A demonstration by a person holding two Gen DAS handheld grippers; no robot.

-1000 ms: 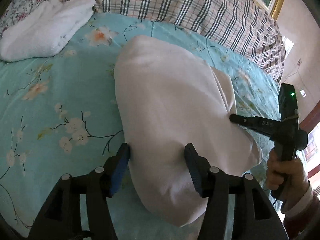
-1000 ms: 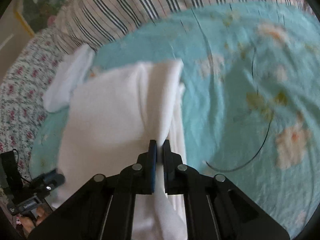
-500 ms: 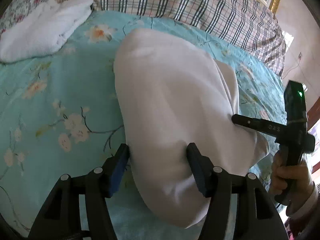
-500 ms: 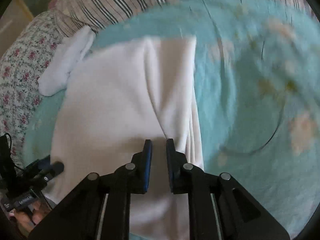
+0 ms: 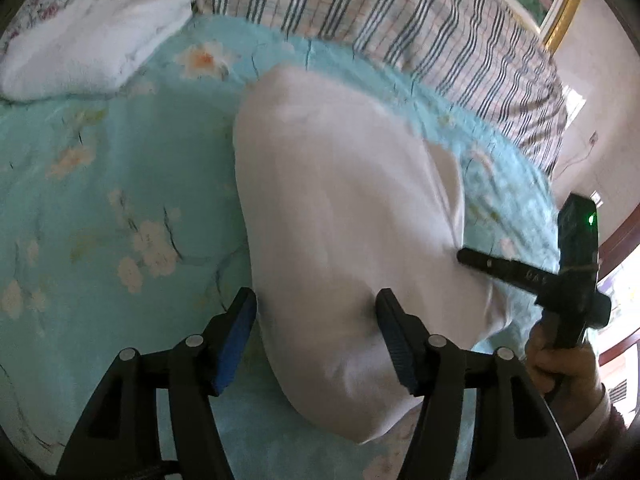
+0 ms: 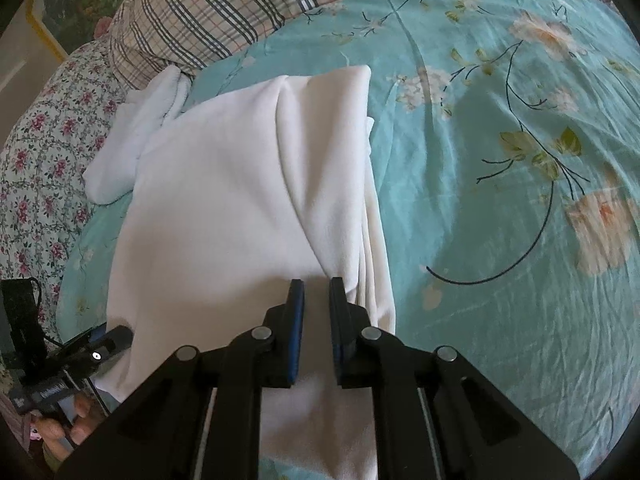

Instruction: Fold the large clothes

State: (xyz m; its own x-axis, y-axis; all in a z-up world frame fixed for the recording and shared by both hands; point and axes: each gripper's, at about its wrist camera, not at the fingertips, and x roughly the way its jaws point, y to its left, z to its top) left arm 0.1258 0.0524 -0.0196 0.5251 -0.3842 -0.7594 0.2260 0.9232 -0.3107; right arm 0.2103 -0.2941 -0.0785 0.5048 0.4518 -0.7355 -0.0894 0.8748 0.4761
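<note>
A large white garment (image 5: pixel 340 208) lies folded into a long pad on the teal flowered bed sheet (image 5: pixel 100 180). My left gripper (image 5: pixel 316 320) stands open at its near left edge, one finger over the sheet and the other over the cloth, not pinching. In the right wrist view the garment (image 6: pixel 224 200) has a raised fold along its right side. My right gripper (image 6: pixel 316 300) hovers at that fold's near end; its jaws are opening, with a narrow gap and no cloth between the pads. It also shows from the side in the left view (image 5: pixel 464 257).
A second folded white cloth (image 5: pixel 92 48) lies at the far left by the plaid bedding (image 5: pixel 400 20). A flowered pillow (image 6: pixel 40 140) lines the left. A hand (image 5: pixel 560 364) holds the right gripper near the bed's right edge. Bare sheet (image 6: pixel 500 200) spreads right of the garment.
The right gripper has let go of the pinched fold and its jaws have parted; the fold now lies flatter. The left gripper has stayed in place with its jaws barely wider.
</note>
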